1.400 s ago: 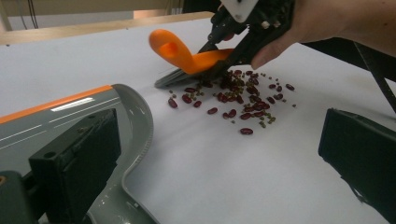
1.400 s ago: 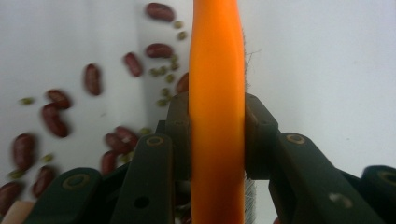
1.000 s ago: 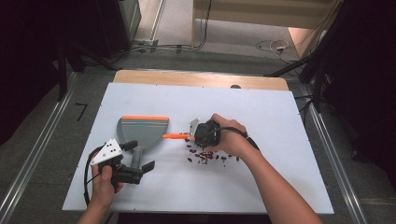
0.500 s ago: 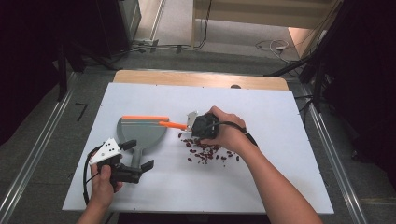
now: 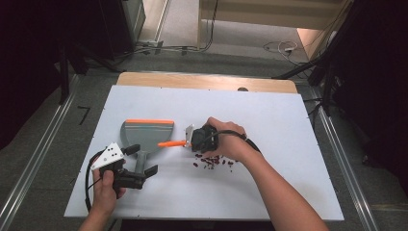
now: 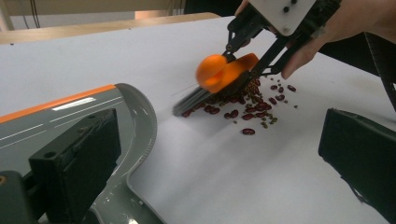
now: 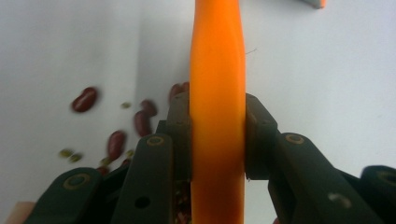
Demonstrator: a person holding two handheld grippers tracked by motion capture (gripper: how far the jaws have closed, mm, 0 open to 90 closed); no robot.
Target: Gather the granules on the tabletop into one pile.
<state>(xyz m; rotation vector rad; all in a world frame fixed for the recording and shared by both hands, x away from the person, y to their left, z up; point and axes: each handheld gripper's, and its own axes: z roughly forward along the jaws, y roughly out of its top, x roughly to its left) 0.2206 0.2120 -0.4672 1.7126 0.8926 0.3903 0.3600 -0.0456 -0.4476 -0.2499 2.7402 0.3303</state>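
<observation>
A grey dustpan (image 5: 144, 131) with an orange lip lies flat on the white table (image 5: 288, 120), its handle pointing toward me. My left gripper (image 5: 143, 159) is open, with a jaw on either side of that handle; in the left gripper view the dustpan (image 6: 70, 121) lies against the left jaw and the left gripper (image 6: 215, 140) gapes wide. My right gripper (image 5: 192, 139) is shut on the orange handle of a small brush (image 5: 171, 143). The brush (image 6: 219, 72) has its dark bristles down among red beans (image 6: 247, 109). The beans (image 5: 211, 162) lie scattered just right of the dustpan. In the right gripper view the right gripper (image 7: 217, 140) clamps the brush handle (image 7: 217, 70), and beans (image 7: 114, 135) lie to its left.
A wooden strip (image 5: 202, 81) runs along the table's far edge. Metal rails (image 5: 337, 144) flank the table on both sides. Small green seeds (image 7: 67, 154) are mixed in with the red beans. The right hand's cable (image 5: 250, 142) loops over its wrist.
The brush swung up toward the dustpan's lip half a second ago and has come back down by the beans. The left hand and its gripper have stayed put.
</observation>
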